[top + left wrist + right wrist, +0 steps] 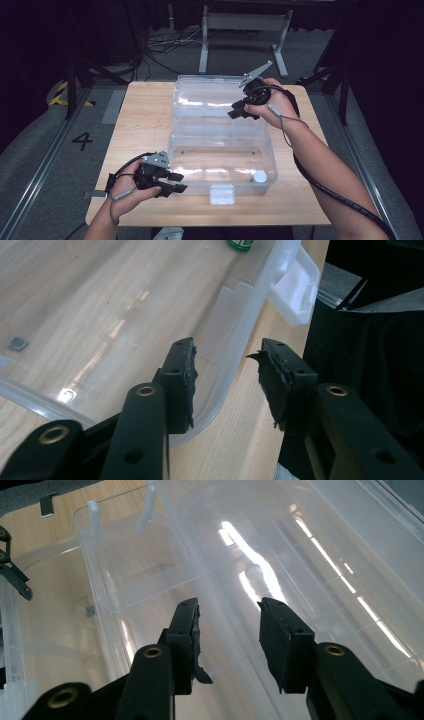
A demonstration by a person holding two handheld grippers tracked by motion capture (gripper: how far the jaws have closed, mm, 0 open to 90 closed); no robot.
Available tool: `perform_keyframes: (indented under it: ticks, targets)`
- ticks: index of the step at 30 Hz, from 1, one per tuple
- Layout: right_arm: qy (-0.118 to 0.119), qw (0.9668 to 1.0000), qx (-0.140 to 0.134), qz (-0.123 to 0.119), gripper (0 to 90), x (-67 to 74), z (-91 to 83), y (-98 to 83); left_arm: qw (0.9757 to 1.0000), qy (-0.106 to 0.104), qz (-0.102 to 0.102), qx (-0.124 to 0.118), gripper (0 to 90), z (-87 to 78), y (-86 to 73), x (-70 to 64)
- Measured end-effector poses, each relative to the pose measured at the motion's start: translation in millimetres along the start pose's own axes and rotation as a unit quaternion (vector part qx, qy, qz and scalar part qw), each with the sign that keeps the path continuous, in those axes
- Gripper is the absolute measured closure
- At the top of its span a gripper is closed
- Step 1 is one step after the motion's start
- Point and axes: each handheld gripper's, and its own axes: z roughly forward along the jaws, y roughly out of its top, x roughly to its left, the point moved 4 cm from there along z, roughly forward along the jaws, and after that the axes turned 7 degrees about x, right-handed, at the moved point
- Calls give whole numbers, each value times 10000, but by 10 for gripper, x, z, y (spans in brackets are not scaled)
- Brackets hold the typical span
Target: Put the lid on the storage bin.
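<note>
Your left tongs (227, 385) straddle the near-left corner rim of the clear box (222, 165) on the bench (145, 120), jaws apart. Your right tongs (227, 640) hover spread over the box's open lid (210, 100), behind the box.

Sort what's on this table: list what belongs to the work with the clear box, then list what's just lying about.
In the job:
- clear plastic box
- its open lid
- front latch
- left gripper, jaws astride the box's corner rim
- right gripper, over the lid

Lying about:
- small white-capped bottle in the box
- grey stand on the floor
</note>
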Motion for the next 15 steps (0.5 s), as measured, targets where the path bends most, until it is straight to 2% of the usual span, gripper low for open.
perform_keyframes:
  ticks: [2,7,9,12,14,15]
  targets:
    - [15,10000,24,-57,630,10,24,12,10000,41,27,16,639,8,5,-2]
    - [33,9996,181,-211,679,24,61,20,10000,-7,-3,1,647,15,7,-2]
    - [-29,9991,250,-353,710,25,85,28,10000,-10,-1,9,658,15,7,0]
    - [-11,9988,261,-410,718,19,88,35,10000,-17,-6,5,662,15,6,1]
    - [47,9979,307,-566,718,17,93,50,10000,-25,-9,2,662,15,7,3]
    - [47,9979,307,-566,718,17,93,50,10000,-31,-11,-2,662,15,7,4]
